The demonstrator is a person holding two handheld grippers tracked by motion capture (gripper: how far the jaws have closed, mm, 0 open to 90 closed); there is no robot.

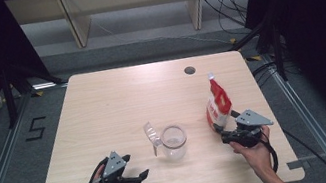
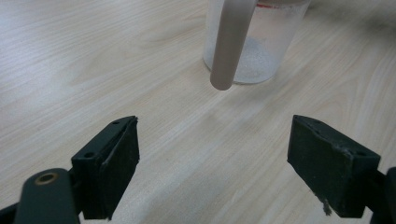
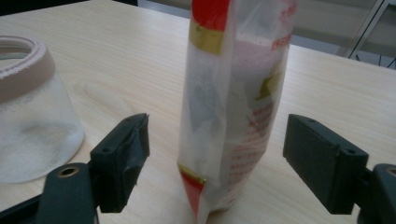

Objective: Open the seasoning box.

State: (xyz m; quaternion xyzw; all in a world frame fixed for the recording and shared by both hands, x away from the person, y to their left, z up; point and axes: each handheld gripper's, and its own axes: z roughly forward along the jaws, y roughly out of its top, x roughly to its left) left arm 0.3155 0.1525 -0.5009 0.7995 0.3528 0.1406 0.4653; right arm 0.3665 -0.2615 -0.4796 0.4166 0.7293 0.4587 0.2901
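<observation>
A red and white bag (image 1: 217,104) of white grains stands upright on the right side of the wooden table (image 1: 117,104). My right gripper (image 1: 223,135) sits just in front of it. In the right gripper view the bag (image 3: 233,107) stands between the wide-apart jaws, and neither pad touches it. A clear glass jar (image 1: 174,142) with a little white powder inside stands mid-table, its hinged lid (image 1: 151,133) swung open to the left. My left gripper (image 1: 143,175) rests open near the front edge, pointing at the jar (image 2: 261,51), with nothing in its jaws (image 2: 212,135).
A round cable hole (image 1: 190,70) lies at the back right of the table. Beyond the far edge stand pale furniture legs (image 1: 74,23) and loose cables (image 1: 232,3) on grey floor. Black curtains hang on both sides.
</observation>
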